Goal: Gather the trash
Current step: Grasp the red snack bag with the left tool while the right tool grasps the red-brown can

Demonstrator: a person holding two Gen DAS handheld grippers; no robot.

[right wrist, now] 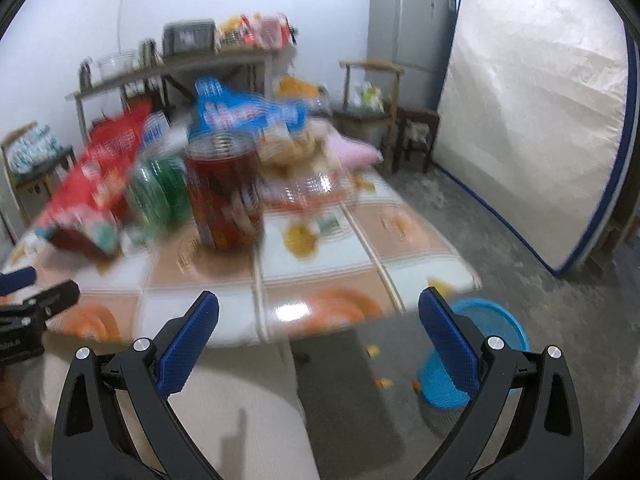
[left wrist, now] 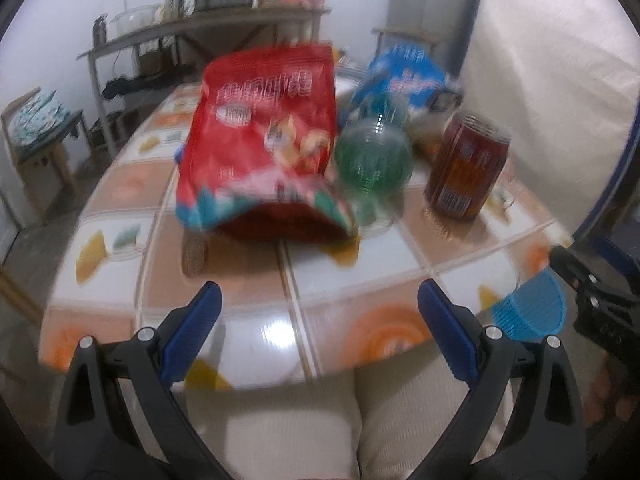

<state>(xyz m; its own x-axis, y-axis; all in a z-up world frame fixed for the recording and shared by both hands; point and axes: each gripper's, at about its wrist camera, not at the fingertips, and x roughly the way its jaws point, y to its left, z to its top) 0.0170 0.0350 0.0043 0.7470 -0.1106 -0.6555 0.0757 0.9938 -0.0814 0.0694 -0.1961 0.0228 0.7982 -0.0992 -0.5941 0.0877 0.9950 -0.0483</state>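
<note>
A red snack bag [left wrist: 260, 148] lies on the patterned table [left wrist: 280, 312], with a green plastic bottle [left wrist: 374, 158] beside it and a red-brown can [left wrist: 466, 168] standing upright to the right. A blue packet [left wrist: 404, 76] lies behind them. My left gripper [left wrist: 318, 328] hangs open over the table's near edge, nothing between its fingers. In the right wrist view the can [right wrist: 226, 196], green bottle [right wrist: 162, 190], red bag [right wrist: 92, 184] and blue packet [right wrist: 240, 114] show blurred. My right gripper [right wrist: 318, 332] is open and empty near the table's front corner. A blue mesh bin [right wrist: 472, 356] stands on the floor.
The bin [left wrist: 530, 312] shows at the table's right edge. A person's light trousers [left wrist: 288, 424] fill the foreground. A shelf [left wrist: 200, 28] with kitchenware stands at the back wall, a wooden chair [right wrist: 370, 96], a fridge [right wrist: 412, 28] and a leaning mattress [right wrist: 532, 120] at the right.
</note>
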